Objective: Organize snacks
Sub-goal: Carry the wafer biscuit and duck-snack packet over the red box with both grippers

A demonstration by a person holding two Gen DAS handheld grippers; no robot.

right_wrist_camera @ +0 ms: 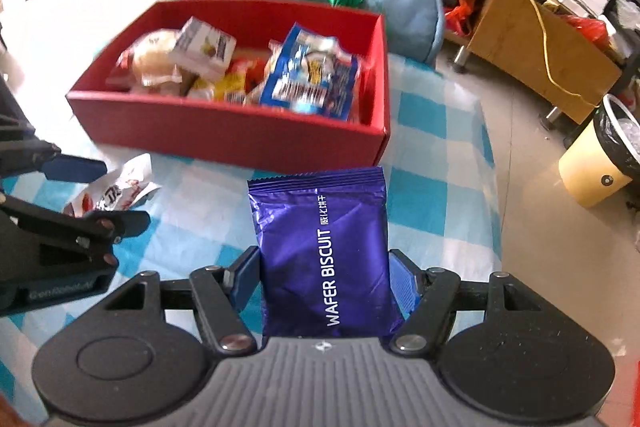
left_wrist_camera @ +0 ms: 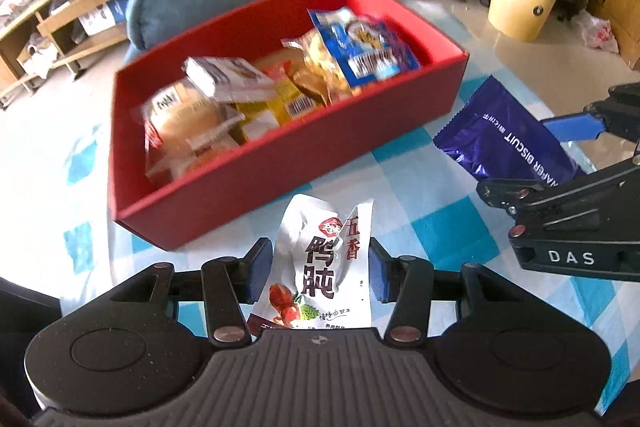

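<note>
Now we carry two snacks: our left gripper (left_wrist_camera: 316, 269) clamps the white pouch (left_wrist_camera: 320, 267), our right gripper (right_wrist_camera: 324, 277) the purple wafer packet (right_wrist_camera: 324, 251). Next, we judge, comes a drop into the red box (left_wrist_camera: 280, 183) at twelve o'clock.

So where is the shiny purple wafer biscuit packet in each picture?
Left wrist view: the shiny purple wafer biscuit packet is at the right edge, held by the right gripper.
Right wrist view: the packet is bottom centre, between that gripper's fingers.
Shared landmark: the red cardboard box of snacks lies behind it in both.
</note>
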